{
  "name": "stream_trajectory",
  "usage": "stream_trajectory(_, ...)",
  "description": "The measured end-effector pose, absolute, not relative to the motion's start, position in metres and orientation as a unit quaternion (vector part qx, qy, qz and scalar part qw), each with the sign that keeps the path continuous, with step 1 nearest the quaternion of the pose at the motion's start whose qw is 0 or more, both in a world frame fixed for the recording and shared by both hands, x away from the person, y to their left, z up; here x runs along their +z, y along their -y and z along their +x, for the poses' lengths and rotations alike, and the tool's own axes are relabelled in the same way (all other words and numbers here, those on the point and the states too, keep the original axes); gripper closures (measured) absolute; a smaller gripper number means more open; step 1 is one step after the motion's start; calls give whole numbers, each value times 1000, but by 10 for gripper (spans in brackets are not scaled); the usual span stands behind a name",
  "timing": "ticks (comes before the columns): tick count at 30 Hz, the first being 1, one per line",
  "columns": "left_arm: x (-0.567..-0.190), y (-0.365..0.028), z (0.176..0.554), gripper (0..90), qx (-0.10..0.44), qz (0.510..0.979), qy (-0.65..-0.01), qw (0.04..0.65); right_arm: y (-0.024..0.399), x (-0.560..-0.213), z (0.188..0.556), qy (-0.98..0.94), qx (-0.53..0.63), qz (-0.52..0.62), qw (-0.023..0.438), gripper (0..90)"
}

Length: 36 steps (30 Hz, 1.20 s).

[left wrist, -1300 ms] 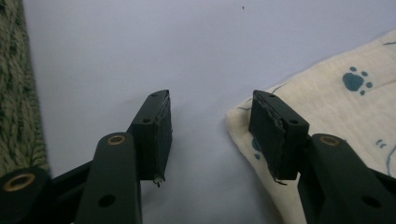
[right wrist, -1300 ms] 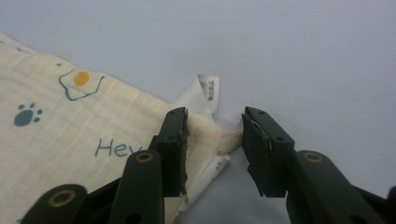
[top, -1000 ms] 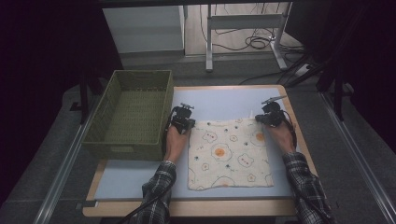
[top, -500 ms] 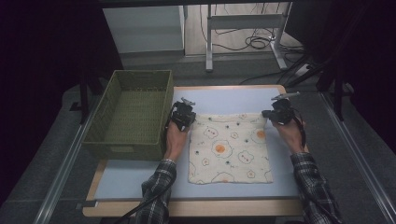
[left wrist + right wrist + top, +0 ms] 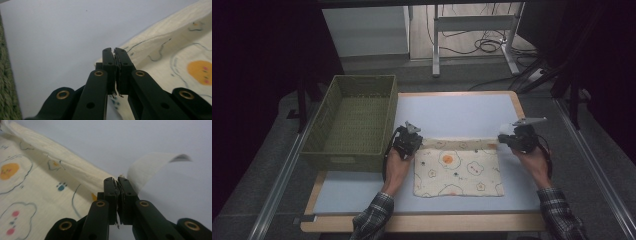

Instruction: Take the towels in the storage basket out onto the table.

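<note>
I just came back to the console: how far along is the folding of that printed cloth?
Done: both far corners are gripped, the left gripper and right gripper each shut on the cloth. In hand: the far edge is lifted and turned toward the person, its plain underside showing as a strip. Left: that edge has not reached the near edge, so the first fold is barely begun. The green basket beside it holds nothing.

You are working in a lab-style recording bay, as shown by the pale blue table (image 5: 452, 112) with a wooden rim standing alone between metal floor rails (image 5: 277, 185), dark curtained surroundings, loose cables (image 5: 482, 45) on the floor and a bare metal stand (image 5: 472, 30) behind it.
</note>
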State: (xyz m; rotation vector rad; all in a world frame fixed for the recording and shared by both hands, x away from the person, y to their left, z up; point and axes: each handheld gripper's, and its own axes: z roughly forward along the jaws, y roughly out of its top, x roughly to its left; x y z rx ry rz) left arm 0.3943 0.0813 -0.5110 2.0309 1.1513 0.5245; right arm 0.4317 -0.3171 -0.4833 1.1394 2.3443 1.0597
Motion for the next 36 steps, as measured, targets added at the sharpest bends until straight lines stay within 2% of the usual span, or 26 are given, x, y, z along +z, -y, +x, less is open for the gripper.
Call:
stream_trajectory(17,-522,-101,320,881,167,782,-427,422,329,-491,351,-826,398,373,139,859)
stream_trajectory(23,-526,-103,300,882,167,789,-412,424,333,-493,326,-825,411,367,127,858)
stream_trajectory(31,-525,-105,275,882,181,795,-387,430,330,-496,300,-832,410,355,117,856)
stream_trajectory(36,-530,-107,265,881,169,798,-384,432,331,-504,289,-834,407,355,111,856)
